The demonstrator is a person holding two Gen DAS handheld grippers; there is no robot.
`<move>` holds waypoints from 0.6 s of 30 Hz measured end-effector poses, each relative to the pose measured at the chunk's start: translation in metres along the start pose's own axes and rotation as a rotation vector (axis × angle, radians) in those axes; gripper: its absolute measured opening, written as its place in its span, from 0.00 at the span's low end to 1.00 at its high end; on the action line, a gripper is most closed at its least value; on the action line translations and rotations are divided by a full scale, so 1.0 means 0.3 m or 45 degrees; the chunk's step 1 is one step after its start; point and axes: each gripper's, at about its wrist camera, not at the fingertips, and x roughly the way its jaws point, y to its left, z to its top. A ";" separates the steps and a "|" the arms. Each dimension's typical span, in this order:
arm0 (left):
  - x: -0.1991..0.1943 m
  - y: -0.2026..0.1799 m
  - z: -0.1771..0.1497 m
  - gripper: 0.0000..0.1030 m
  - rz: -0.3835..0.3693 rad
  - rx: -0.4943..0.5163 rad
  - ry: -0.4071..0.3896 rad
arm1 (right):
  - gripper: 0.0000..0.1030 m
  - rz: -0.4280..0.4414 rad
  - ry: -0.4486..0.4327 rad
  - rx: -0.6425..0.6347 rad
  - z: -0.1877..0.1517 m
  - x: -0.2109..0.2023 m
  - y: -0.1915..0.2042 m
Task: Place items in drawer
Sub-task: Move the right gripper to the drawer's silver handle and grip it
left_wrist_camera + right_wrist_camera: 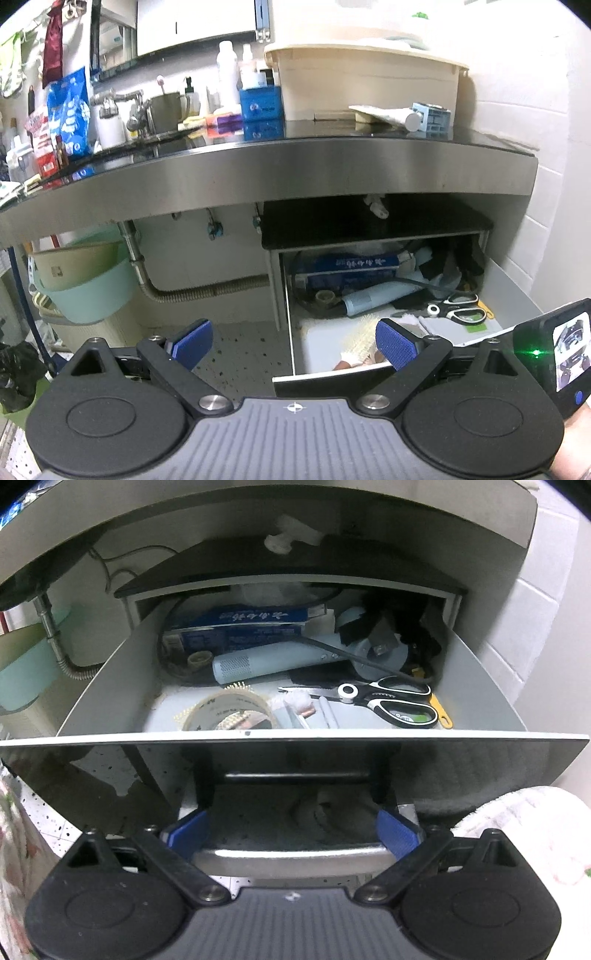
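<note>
The drawer (107, 679) under the steel counter stands pulled out, and shows in the left wrist view (517, 295) too. Inside lie scissors (395, 699), a tape roll (229, 712), a pale blue cylinder (258, 662), a blue box (240, 624) and a brush (364, 338). My right gripper (293, 834) is open, its blue pads either side of the metal drawer handle (291, 853) below the glossy black drawer front (110, 768). My left gripper (293, 341) is open and empty, in front of the drawer's left corner.
The counter (295, 162) above holds a beige tub (369, 81), bottles, a blue box and a tube (388, 116). Pipes and a green basin (85, 284) sit under the sink at left. A tiled wall (535, 590) bounds the right.
</note>
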 end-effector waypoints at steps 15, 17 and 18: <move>0.006 0.020 0.004 0.93 -0.016 -0.036 0.008 | 0.96 0.006 0.022 0.003 0.009 0.013 -0.003; 0.007 0.020 0.003 0.93 -0.021 -0.038 0.010 | 0.97 0.011 0.028 0.006 0.011 0.017 -0.006; 0.007 0.020 0.003 0.93 -0.023 -0.039 0.011 | 0.99 0.013 0.033 0.007 0.013 0.020 -0.009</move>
